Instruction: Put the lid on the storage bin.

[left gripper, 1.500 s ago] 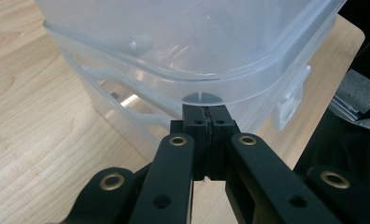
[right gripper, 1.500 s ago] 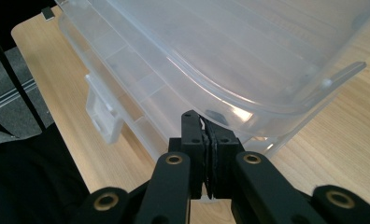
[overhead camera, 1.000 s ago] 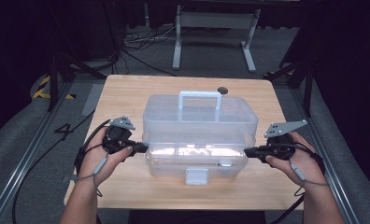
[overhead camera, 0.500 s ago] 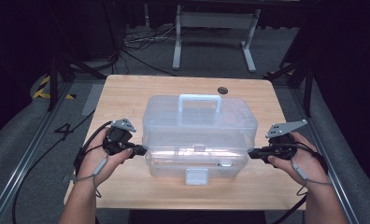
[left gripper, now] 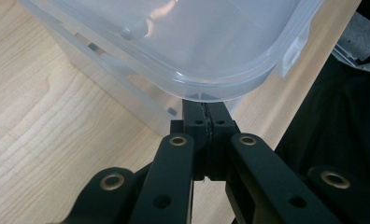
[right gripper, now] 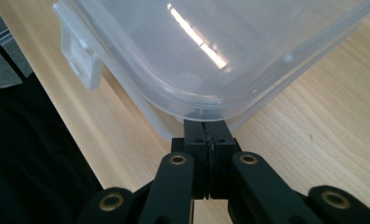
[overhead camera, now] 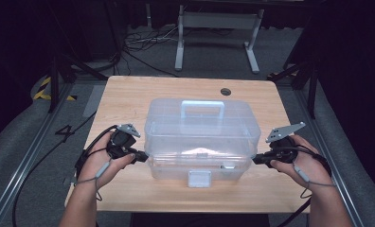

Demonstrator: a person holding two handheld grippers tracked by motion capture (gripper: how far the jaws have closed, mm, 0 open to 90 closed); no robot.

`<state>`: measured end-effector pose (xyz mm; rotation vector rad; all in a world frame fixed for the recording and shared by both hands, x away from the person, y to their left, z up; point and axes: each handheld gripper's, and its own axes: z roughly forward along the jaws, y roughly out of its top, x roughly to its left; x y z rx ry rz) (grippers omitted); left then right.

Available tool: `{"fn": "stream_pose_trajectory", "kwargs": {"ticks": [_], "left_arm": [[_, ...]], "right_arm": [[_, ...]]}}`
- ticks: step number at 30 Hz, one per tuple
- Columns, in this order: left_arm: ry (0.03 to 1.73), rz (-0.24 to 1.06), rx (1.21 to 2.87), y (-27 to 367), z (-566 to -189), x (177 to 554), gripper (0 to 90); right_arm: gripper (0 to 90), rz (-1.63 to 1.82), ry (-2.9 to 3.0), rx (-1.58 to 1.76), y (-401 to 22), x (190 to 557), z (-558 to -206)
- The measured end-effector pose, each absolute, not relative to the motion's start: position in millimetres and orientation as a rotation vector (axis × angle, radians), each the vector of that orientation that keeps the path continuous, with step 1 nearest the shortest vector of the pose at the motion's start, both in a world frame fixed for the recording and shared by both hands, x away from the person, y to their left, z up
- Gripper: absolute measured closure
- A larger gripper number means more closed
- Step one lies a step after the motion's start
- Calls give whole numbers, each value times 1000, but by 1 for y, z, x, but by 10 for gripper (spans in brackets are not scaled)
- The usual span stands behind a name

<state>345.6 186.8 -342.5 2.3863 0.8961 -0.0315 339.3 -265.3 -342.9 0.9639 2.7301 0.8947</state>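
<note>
A light wooden table [overhead camera: 129, 94] carries a large clear plastic storage box [overhead camera: 202, 137], which stands upright near the middle of the tabletop, slightly toward the near edge, with its long sides parallel to that edge. The box is transparent with rounded corners; its lid [overhead camera: 202, 120] is domed at the rim and bears a moulded carrying handle [overhead camera: 203, 109] lying flat along its top, and a pale translucent latch [overhead camera: 199, 178] hangs at the middle of the near wall. A bright reflection crosses the lid in the right gripper view. No brand, label or readable writing shows on the box; on the floor left of the table a dark mark shaped like the figure 4 [overhead camera: 66, 133] is visible. A small round dark hole [overhead camera: 225, 91] sits in the tabletop near the far right corner. The left gripper [overhead camera: 141, 156] meets the left end of the box, its jaws pressed together with their tips just under the lid's rim, as the left gripper view shows [left gripper: 204, 105]. The right gripper [overhead camera: 255, 160] meets the right end likewise, jaws having just finished closing, tips together at the rim [right gripper: 204, 126]; whether either pinches the rim cannot be told.
</note>
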Motion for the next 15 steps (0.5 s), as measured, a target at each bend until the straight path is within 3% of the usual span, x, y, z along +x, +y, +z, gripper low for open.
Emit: {"fn": "stream_pose_trajectory", "kwargs": {"ticks": [15], "left_arm": [[901,-68,2448,184,-349,347,899]], "right_arm": [[899,815,2793,947,-262,342,-351]]}}
